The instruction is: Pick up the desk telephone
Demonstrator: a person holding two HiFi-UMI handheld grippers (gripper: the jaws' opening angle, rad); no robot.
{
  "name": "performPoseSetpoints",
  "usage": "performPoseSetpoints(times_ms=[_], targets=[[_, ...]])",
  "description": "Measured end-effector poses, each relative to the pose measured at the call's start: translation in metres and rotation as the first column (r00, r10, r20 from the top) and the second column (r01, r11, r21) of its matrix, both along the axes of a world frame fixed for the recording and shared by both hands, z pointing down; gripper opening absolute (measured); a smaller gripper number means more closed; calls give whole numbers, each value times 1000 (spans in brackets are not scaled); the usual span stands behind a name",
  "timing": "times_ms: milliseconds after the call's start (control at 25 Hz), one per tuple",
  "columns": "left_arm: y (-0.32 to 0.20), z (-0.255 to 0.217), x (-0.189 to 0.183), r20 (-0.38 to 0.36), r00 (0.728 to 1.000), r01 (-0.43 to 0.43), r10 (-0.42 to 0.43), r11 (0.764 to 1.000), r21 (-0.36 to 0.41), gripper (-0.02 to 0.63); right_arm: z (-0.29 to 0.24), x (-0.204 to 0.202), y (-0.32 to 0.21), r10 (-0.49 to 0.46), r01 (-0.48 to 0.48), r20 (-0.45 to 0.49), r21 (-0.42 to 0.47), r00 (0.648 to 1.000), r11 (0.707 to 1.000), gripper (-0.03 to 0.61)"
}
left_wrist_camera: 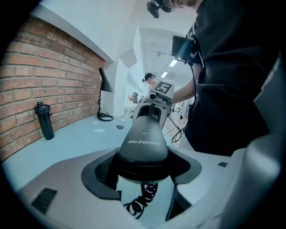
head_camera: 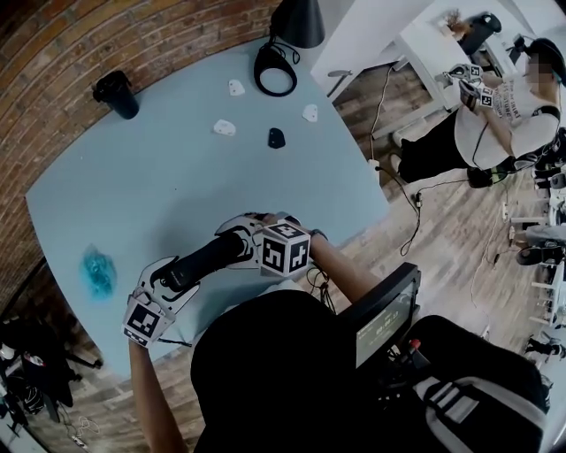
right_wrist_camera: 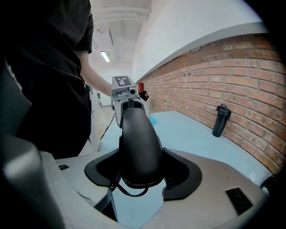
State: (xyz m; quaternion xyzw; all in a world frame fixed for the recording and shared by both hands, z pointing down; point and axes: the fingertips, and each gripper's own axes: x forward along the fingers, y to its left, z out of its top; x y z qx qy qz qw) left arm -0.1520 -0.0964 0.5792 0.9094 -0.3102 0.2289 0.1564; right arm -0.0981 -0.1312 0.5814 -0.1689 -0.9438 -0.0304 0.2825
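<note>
Handset of black plastic, clamped at both ends

The desk-telephone handset lies lengthwise btw the two tongs, over the near edge of the pale blue tabletop, right in front of the person. Left tongs are closed on one end: in the left gripper view the dark pads press both its sides, & a black coiled cord hangs beneath. Right tongs are closed on the other end, pads tight on both sides in the right gripper view. Each gripper view shows the opposite gripper at the far end of the handset. Tabletop shows under the handset in both views, & the handset looks clear of it.

Further back on the tabletop:
- tall black lidded bottle, near the red brick wall
- black desk lamp w/ ring base
- three small white bits & one small black bit

Crumpled blue thing lies near the tabletop's left edge. Another person w/ grippers stands in the bkgd on the wooden floor.
</note>
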Motion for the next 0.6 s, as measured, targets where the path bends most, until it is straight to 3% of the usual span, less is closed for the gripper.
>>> performPoseSetpoints(times_ms=[600], targets=[[-2, -52, -2, -60, 998, -25, 29, 997, 68, 316, -45, -3, 0, 40, -32, 105, -75, 994, 997, 285]])
